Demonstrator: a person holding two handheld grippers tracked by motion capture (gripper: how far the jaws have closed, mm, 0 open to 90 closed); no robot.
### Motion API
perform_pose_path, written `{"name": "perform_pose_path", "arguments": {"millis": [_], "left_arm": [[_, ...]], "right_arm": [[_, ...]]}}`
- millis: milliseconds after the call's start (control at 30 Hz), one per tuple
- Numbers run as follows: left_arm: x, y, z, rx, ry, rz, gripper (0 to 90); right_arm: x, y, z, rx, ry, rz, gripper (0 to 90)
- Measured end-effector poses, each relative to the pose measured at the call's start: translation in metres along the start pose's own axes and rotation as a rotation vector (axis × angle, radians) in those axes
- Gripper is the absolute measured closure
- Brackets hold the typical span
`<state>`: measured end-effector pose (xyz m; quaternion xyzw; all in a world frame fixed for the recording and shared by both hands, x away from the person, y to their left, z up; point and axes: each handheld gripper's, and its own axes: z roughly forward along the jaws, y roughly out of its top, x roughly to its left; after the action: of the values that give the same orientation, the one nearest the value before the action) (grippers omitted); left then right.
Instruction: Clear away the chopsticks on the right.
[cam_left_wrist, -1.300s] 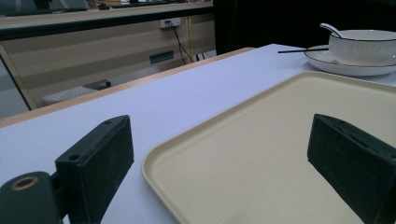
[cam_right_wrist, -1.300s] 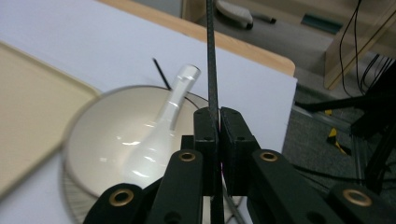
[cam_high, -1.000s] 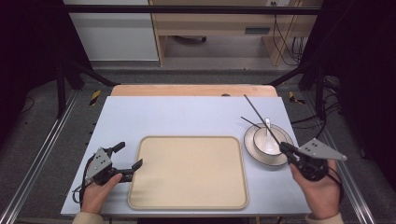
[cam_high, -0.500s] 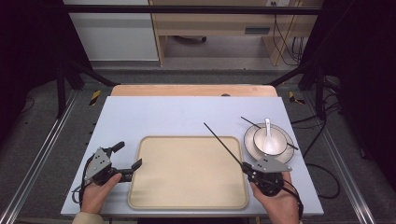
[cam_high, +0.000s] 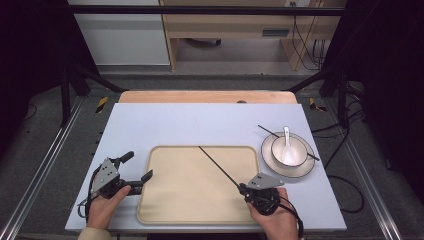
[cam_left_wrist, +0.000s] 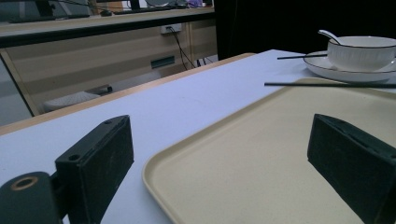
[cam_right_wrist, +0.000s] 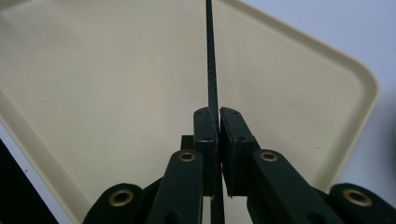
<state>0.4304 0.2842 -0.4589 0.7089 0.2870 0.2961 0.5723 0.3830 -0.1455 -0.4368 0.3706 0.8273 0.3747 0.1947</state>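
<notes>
My right gripper (cam_high: 243, 188) (cam_right_wrist: 218, 114) is shut on the near end of a thin black chopstick (cam_high: 218, 165) (cam_right_wrist: 210, 56). The stick slants up and away over the beige tray (cam_high: 175, 210) (cam_right_wrist: 107, 79), toward its far edge. A second black chopstick (cam_high: 265, 130) (cam_left_wrist: 292, 57) rests across the white plate (cam_high: 302, 171) (cam_left_wrist: 336, 72). On that plate stands a white bowl (cam_high: 278, 147) (cam_left_wrist: 362, 51) with a white spoon (cam_high: 286, 137) (cam_left_wrist: 328, 34) in it. My left gripper (cam_high: 136, 167) (cam_left_wrist: 222, 140) is open at the tray's near left corner (cam_left_wrist: 187, 172), one jaw over the tray and one over the table.
The pale blue tabletop (cam_high: 200, 125) stretches behind the tray, with a wooden strip (cam_high: 207, 96) along its far edge. Metal rails (cam_high: 45, 165) run down both sides. A wooden desk (cam_high: 235, 25) and cables stand beyond the table.
My right gripper has carried the chopstick from beside the plate leftward and nearer, to the tray's front right part. The left gripper has stayed put.
</notes>
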Motion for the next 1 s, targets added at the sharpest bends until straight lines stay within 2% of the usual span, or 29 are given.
{"name": "perform_pose_path", "arguments": {"millis": [133, 233, 1000], "left_arm": [[0.0, 0.0, 0.0, -0.002, -0.001, 0.001, 6.8], [0.0, 0.0, 0.0, -0.002, -0.002, 0.0, 6.8], [0.0, 0.0, 0.0, -0.002, -0.003, 0.0, 6.8]], "right_arm": [[0.01, -0.003, 0.009, 0.04, 0.017, -0.003, 85.7], [0.012, -0.004, 0.011, 0.048, 0.016, -0.003, 85.7], [0.015, -0.013, 0.022, 0.089, 0.03, 0.004, 85.5]]}}
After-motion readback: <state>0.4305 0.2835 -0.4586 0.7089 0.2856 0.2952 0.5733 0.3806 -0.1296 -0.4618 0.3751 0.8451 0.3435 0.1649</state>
